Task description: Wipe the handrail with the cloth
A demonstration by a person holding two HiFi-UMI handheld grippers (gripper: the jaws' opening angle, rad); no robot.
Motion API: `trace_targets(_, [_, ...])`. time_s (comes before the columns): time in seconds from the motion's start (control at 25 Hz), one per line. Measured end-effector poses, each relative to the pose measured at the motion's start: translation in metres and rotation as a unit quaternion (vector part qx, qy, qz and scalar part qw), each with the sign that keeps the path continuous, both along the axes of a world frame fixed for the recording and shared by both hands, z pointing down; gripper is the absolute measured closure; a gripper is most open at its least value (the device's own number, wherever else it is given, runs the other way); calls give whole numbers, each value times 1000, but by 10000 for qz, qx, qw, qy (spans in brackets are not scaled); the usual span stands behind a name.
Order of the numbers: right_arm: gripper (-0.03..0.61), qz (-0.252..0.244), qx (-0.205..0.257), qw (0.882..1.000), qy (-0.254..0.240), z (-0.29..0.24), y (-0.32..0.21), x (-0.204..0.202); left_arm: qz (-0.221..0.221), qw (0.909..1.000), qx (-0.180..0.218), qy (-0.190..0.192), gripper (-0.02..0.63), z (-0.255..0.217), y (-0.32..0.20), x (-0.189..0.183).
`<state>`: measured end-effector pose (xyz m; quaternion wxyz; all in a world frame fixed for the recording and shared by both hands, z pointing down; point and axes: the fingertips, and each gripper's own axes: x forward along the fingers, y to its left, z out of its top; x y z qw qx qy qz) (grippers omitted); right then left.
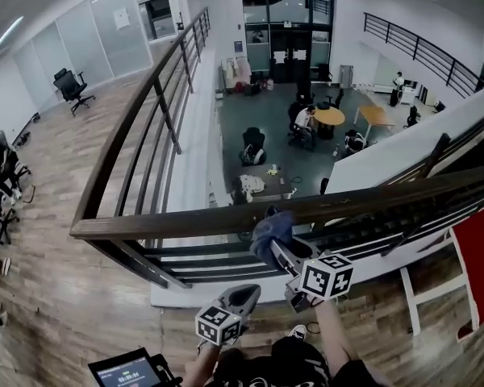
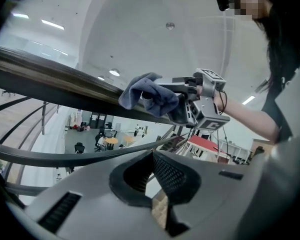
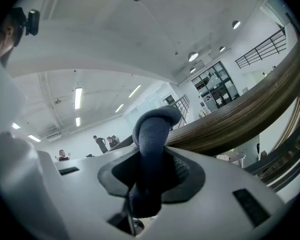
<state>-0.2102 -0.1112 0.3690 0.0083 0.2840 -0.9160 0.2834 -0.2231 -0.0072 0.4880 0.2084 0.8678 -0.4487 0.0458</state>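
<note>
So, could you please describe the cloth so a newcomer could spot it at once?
Find the dark wooden handrail crossing the view above the open atrium. Near its middle, a bunched blue cloth lies against it, clamped in the right tool. It is the only soft, blue thing on the rail.

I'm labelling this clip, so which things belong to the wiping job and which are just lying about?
Job: cloth; handrail; right tongs, shut on the cloth at the rail.
Lying about: left tongs, shut on nothing; office chair; round table downstairs.
</note>
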Motion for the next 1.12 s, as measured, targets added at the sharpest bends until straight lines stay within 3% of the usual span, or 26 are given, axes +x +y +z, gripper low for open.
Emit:
trace_targets(0.28, [475, 36, -339, 9992, -215, 9, -71, 66, -102, 9999, -9, -30, 612, 5, -54, 60])
trace_targets(0.68, [474, 505, -552, 9964, -410, 8, -130, 185, 160, 9998, -120, -10, 612, 3, -100, 135])
trace_targets(1.12, [475, 1640, -505, 9845, -354, 20, -203, 372, 684, 9972, -311, -9, 612, 23, -143, 219])
